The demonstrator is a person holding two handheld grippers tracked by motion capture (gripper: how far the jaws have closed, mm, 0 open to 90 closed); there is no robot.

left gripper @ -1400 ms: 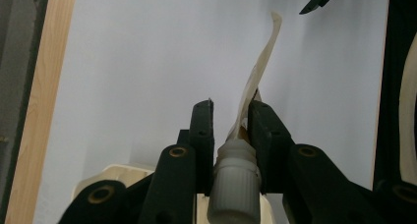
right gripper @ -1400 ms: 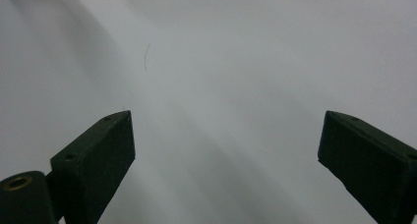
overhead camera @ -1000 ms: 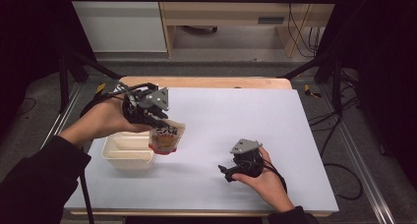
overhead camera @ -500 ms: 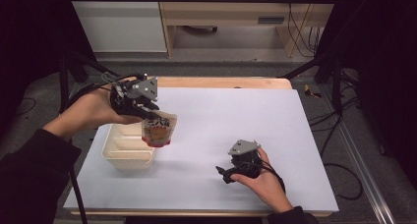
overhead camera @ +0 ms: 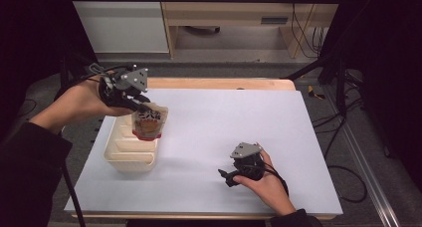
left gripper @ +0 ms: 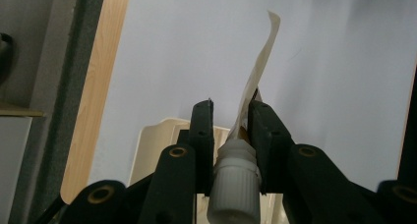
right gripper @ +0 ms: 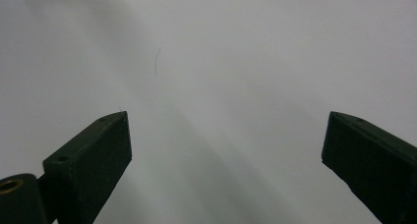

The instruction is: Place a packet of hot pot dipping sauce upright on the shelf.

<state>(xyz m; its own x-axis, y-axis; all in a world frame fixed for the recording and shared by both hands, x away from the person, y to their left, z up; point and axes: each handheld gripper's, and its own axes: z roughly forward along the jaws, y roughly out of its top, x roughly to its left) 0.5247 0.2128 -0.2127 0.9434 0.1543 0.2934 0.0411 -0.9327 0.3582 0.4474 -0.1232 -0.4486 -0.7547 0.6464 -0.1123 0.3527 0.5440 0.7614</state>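
Note:
A soft spouted pouch with a red and brown print hangs over the far end of a cream ribbed tray. My left gripper is shut on its top. In the left gripper view the black jaws pinch the pouch's neck just above its white screw cap. The pouch runs away edge-on, and the tray lies below. My right gripper rests on the white table surface at the front right. Its jaws stand wide open with nothing between them.
The white sheet covers the table, with a wooden edge at the far side. Black frame legs and cables stand beyond the right corner. Cabinets sit behind the table.
My left hand has carried the pouch up and to the far left, from beside the tray's right rim to over its far end. The right hand has stayed still.

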